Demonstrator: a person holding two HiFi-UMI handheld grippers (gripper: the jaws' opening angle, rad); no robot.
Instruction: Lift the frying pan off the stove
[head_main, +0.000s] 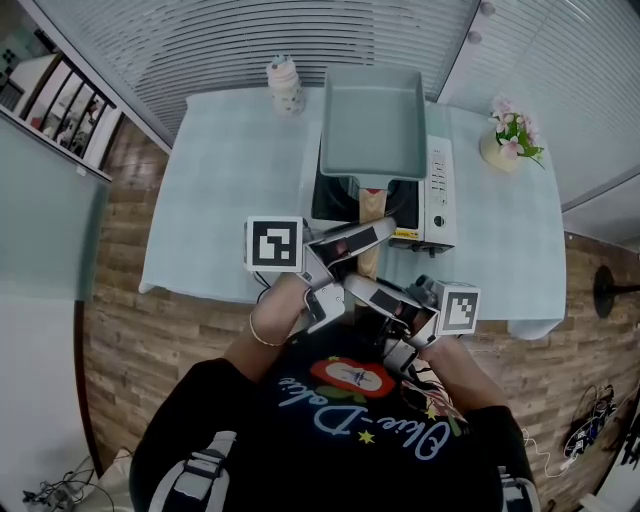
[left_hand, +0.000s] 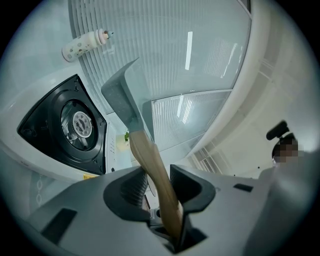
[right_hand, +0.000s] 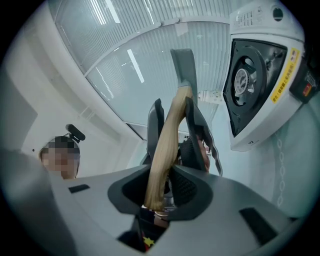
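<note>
The rectangular frying pan (head_main: 372, 120) occupies the upper centre of the head view. It overlaps the far part of the portable gas stove (head_main: 335, 195), which stands on the table (head_main: 220, 170). In the left gripper view the burner (left_hand: 80, 125) at middle left is bare. The pan body (left_hand: 122, 95) stands clear of it against the background, so the pan is judged to be off the stove and carried in the air.

Both grippers hold the wooden handle (head_main: 372, 205), one behind the other.
- The left gripper (head_main: 380, 233) is clamped on the handle nearer the pan. Its ribbed pads press the wood from both sides.
- The right gripper (head_main: 362, 283) is clamped on the free end of the handle, lower in the frame.

The probable reason for the double grip is that the pan's weight sits far ahead of the handle. Two clamping points along the handle resist tipping and twisting.

The left hand (head_main: 285, 305) comes in from lower left and the right hand (head_main: 445, 350) from lower right. Both forearms converge on the handle at frame centre, close to the person's chest.
</note>
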